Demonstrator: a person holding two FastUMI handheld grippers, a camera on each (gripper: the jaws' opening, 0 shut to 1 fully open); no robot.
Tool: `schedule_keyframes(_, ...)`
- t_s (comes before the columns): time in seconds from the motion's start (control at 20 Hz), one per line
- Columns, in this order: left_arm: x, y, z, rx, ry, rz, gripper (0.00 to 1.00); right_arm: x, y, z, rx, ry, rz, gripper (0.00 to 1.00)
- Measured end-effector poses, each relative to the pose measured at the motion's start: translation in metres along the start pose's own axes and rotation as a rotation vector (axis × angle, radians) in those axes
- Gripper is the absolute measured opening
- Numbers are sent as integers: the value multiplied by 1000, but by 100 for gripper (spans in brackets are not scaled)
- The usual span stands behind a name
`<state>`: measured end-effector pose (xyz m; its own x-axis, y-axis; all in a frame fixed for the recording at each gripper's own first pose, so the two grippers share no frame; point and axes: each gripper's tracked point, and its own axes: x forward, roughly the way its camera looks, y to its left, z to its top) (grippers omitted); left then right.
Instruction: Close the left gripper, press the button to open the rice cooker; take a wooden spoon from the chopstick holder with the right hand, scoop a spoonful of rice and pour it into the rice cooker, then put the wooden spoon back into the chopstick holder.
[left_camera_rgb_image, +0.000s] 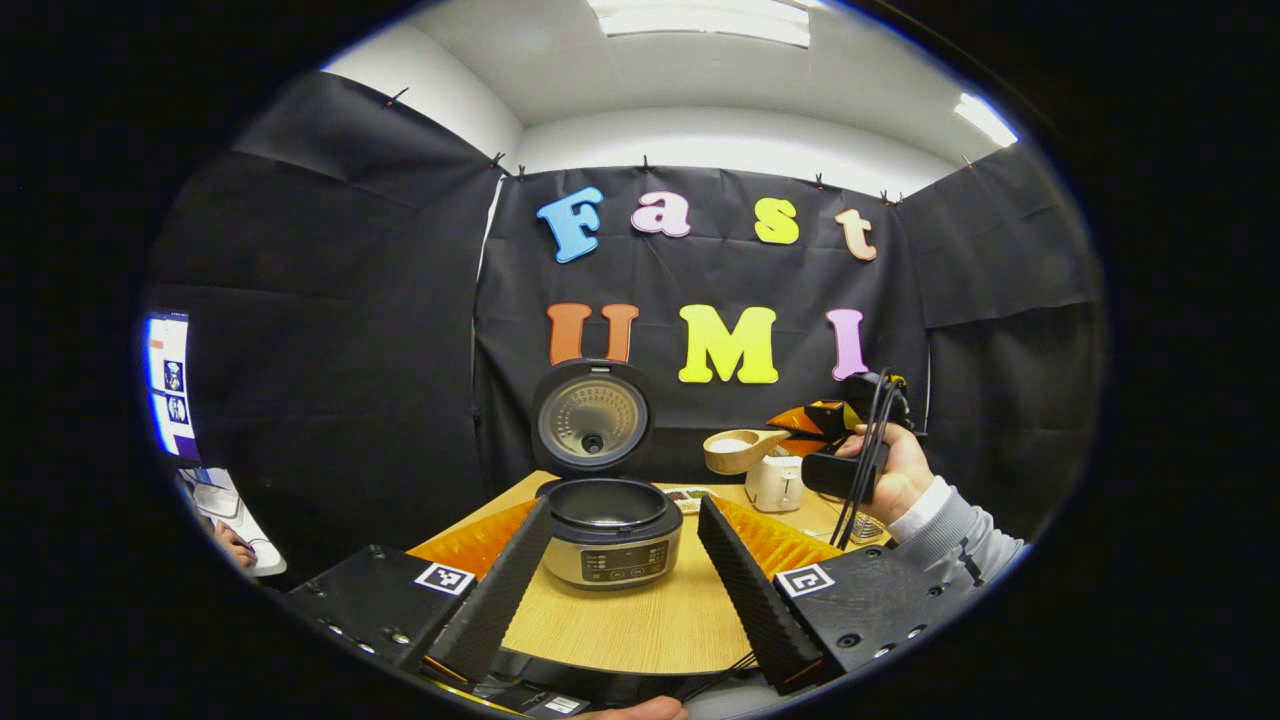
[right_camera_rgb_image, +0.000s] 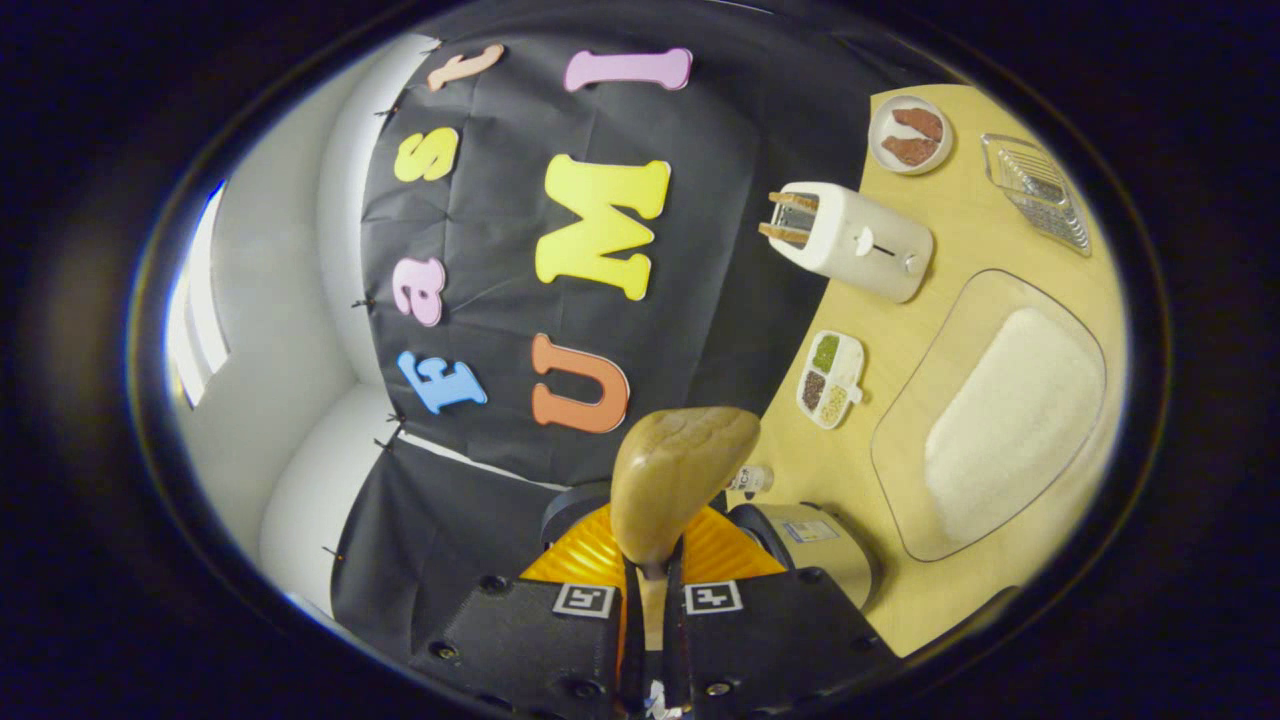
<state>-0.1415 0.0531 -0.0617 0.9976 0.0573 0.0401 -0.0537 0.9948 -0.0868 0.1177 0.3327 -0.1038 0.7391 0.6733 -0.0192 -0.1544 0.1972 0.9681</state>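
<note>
Left gripper (left_camera_rgb_image: 625, 575) fingers stood apart before the open rice cooker (left_camera_rgb_image: 612, 532). Right of the cooker, right gripper (right_camera_rgb_image: 650, 600) fingers clamped the wooden spoon (right_camera_rgb_image: 675, 480), rice in its bowl.

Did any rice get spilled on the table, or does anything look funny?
No spilled rice shows on the table. The rice cooker stands open, and the right claw holds the wooden spoon with rice in its bowl. Nothing stands out.

We see the wooden spoon (right_camera_rgb_image: 680, 470) with its handle hidden between the right hand-held gripper (right_camera_rgb_image: 650, 580) fingers; the spoon partly covers the rice cooker (right_camera_rgb_image: 815, 545).
</note>
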Motion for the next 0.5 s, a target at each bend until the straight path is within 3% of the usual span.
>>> schedule_keyframes(0.5,-13,17,-7,-16,20,-7,94,91,12,-59,-478,91,-59,12)
